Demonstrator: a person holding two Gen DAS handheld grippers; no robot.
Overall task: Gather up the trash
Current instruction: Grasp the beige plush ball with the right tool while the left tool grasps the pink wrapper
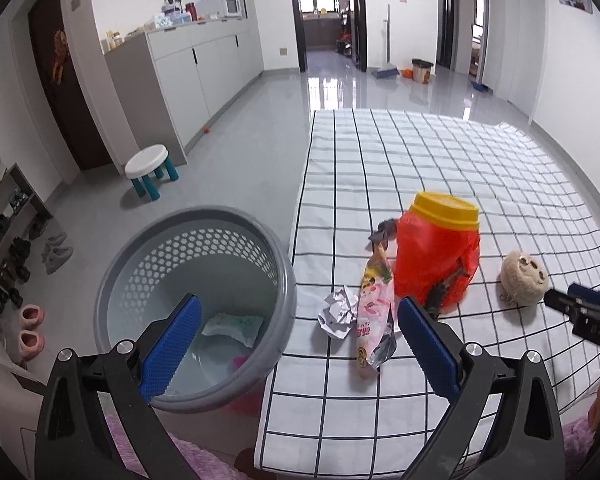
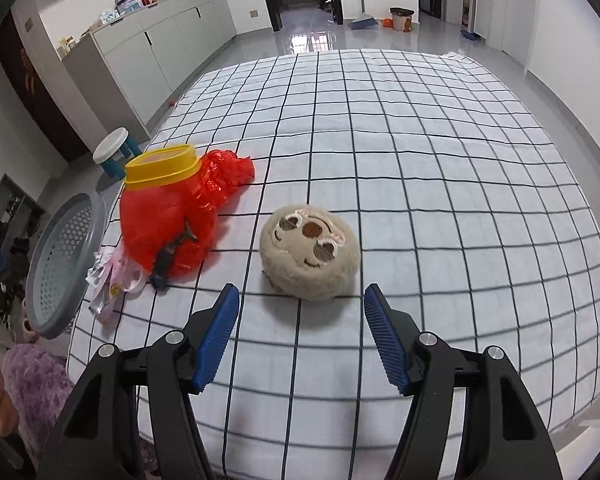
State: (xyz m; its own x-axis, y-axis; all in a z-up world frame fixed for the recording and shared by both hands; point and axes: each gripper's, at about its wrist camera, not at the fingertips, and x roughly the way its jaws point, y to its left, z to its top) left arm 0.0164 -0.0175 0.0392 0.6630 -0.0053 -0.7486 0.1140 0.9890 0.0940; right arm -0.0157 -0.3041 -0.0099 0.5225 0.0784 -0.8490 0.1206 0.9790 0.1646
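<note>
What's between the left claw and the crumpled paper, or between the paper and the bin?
Nothing visible. The left claw is open just short of the crumpled paper; the pink snack wrapper lies beside it, opposite the grey basket, which stands against the bed edge.

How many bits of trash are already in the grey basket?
2 show in the basket: a white wrapper lying on its bottom, and a pink scrap in front of it, nearer the camera. The left tongs' finger covers part of the bottom, so more may be hidden.
</note>
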